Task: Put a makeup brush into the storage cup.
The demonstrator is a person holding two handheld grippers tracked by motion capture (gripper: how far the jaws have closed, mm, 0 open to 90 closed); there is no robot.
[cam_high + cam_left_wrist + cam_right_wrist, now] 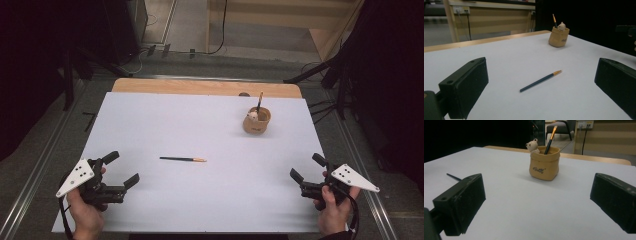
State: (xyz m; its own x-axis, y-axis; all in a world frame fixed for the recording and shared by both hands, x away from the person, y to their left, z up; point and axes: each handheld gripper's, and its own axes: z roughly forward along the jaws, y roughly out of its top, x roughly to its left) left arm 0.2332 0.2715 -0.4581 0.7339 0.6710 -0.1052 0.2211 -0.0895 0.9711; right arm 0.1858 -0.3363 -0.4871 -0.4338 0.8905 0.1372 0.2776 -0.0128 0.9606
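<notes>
Left gripper (121, 171): held low at the near left corner of the surface (150, 115), fingers (464, 85) spread wide with nothing between them. It is aimed toward the middle, so the loose pencil sits framed between its fingers in the left gripper view, a likely sign that this hand is lined up for the pick.

Loose pencil (182, 159): lies flat on the white surface, near-centre and a little left, well apart from both grippers. Its dark shaft points left and its orange tip right, toward the holder. It lies in the open with nothing beside it, so fingers can come down on either side of it.

Pencil holder (257, 120): a tan pot with a small bear figure (532, 145) on its rim, standing upright at the far right, well apart from the loose pencil. One pencil (550, 138) already leans in it, tip up, which suggests the loose one belongs there too.

Right gripper (306, 173): held at the near right edge, fingers (461, 202) also apart and empty. It faces the holder, perhaps ready to steady it.
</notes>
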